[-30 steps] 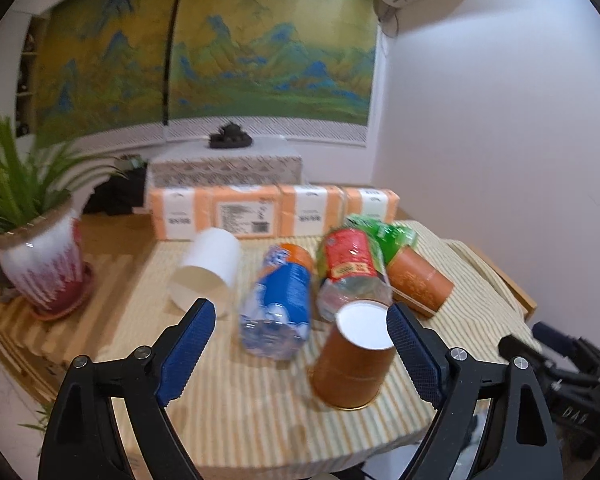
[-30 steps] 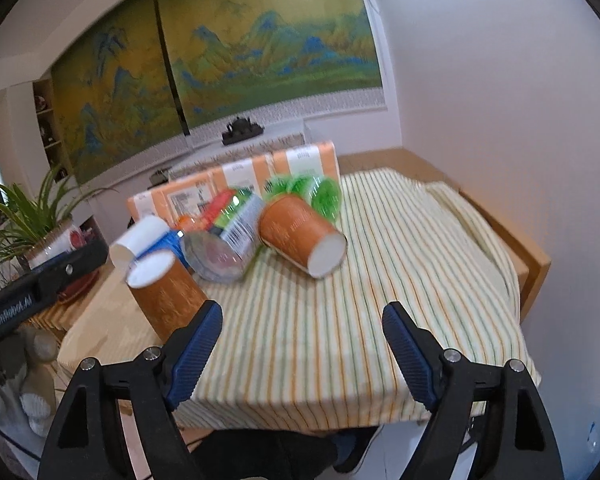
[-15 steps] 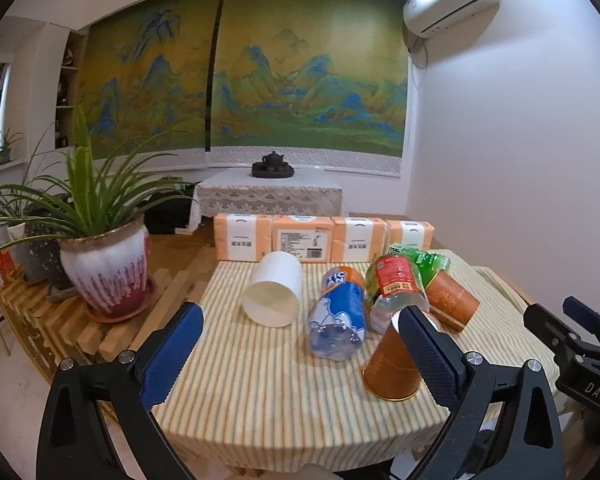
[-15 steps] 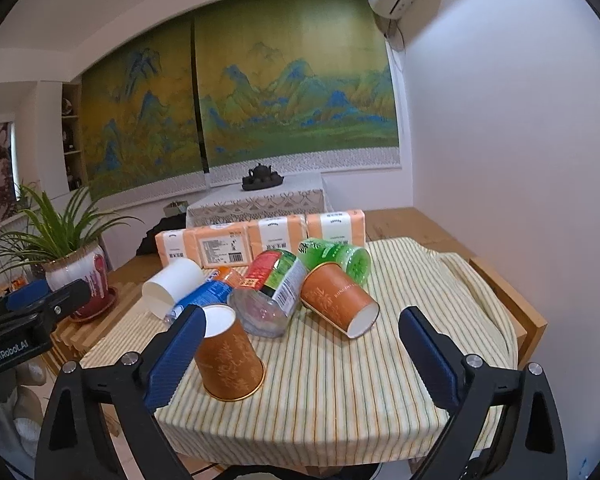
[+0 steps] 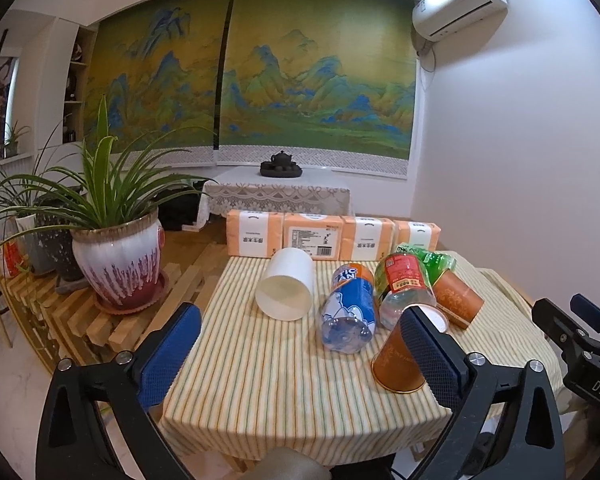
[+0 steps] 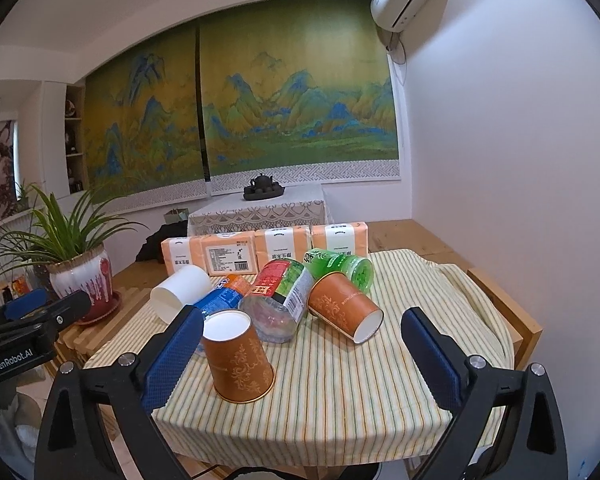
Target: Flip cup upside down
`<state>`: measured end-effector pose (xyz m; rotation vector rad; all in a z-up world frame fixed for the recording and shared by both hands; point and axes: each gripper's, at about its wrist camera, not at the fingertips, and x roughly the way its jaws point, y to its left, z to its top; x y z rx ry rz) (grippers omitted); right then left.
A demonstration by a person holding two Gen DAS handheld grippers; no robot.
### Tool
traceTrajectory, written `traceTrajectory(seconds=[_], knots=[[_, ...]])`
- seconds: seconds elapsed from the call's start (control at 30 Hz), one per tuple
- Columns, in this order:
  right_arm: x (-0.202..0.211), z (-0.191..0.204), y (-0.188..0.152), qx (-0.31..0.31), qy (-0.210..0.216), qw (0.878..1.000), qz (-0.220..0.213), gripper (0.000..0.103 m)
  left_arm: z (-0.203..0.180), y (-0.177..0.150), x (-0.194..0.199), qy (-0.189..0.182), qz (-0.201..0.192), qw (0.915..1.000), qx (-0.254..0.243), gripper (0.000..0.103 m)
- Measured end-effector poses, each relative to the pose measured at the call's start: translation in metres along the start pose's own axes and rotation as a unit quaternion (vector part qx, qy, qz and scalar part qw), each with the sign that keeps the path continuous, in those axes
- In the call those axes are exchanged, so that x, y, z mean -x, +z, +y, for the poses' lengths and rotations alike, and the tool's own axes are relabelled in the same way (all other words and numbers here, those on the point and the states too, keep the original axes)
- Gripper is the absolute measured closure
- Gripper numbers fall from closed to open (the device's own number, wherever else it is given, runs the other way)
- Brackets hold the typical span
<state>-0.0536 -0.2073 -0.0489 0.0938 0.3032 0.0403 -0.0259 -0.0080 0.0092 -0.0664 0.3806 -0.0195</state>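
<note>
An orange paper cup (image 6: 238,356) stands upside down, rim on the striped cloth, near the table's front; it also shows in the left wrist view (image 5: 398,364), partly behind my right finger. A second orange cup (image 6: 342,306) lies on its side, as does a white cup (image 6: 180,292) (image 5: 286,290). My left gripper (image 5: 300,360) is open and empty, held back from the table's front edge. My right gripper (image 6: 302,360) is open and empty, also back from the table.
Three plastic bottles lie on their sides mid-table: blue (image 5: 350,306), red-labelled (image 6: 280,300), green (image 6: 340,266). Orange tissue packs (image 5: 328,234) line the table's back edge. A potted plant (image 5: 118,256) stands on a slatted wooden bench at left. The wall is at right.
Both grippers have pulled back and up from the table, so it looks smaller and farther. The upside-down orange cup and the other objects have stayed in place.
</note>
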Motion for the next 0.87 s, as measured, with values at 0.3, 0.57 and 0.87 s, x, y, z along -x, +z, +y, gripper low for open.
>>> traceTrajectory(seconds=[0.3, 0.57, 0.87], knots=[[-0.0011, -0.0027, -0.0023, -0.005, -0.002, 1.0, 0.006, 0.005, -0.0006, -0.0002, 0.0002, 0.001, 0.001, 1.0, 0.001, 0.0], [-0.0038, -0.0047, -0.0043, -0.007, -0.003, 1.0, 0.011, 0.005, -0.0031, -0.0002, -0.0025, 0.001, 0.003, 1.0, 0.001, 0.0], [-0.0085, -0.0049, -0.0076, -0.007, -0.003, 1.0, 0.015, 0.005, -0.0073, -0.0037, -0.0092, 0.004, 0.003, 0.9999, -0.014, 0.001]])
